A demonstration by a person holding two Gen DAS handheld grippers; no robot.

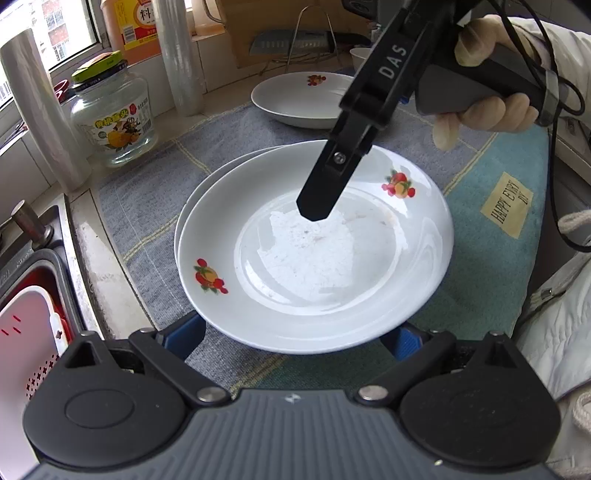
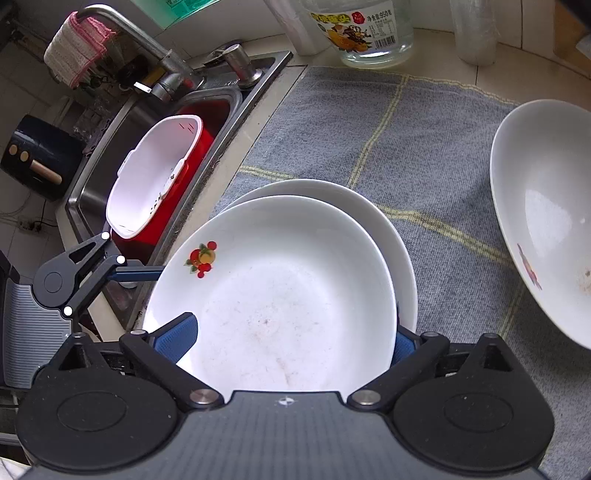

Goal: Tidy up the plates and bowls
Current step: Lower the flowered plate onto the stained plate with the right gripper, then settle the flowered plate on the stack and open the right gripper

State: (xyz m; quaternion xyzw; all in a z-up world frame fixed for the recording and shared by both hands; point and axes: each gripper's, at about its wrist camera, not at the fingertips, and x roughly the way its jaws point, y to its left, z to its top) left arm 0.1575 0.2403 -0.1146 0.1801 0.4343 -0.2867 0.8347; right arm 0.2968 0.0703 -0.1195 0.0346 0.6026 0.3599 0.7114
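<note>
Plates first: from the left wrist view I count three, two stacked in the middle of the grey dish mat (image 1: 147, 192) and a third plate (image 1: 295, 99) alone at the far end. The top plate (image 1: 317, 251) sits nested on the lower plate (image 1: 195, 192), shoved a bit to the right so a crescent of the lower one shows. The left gripper (image 1: 295, 338) is spread wide, blue fingers either side of the top plate's near rim, not pinching it as far as I can see. The right gripper (image 1: 325, 192) pokes in from the top, one finger hanging over the plate's well; it's side-on, so no telling the gap here.

Right wrist view: same stack (image 2: 280, 295) dead ahead, near rim between the right gripper's (image 2: 291, 339) wide-open fingers, pads clear of it. Third plate (image 2: 546, 221) is off right, so the right hand's nearer. One glass jar (image 2: 362, 33), one sink (image 2: 92, 184).
</note>
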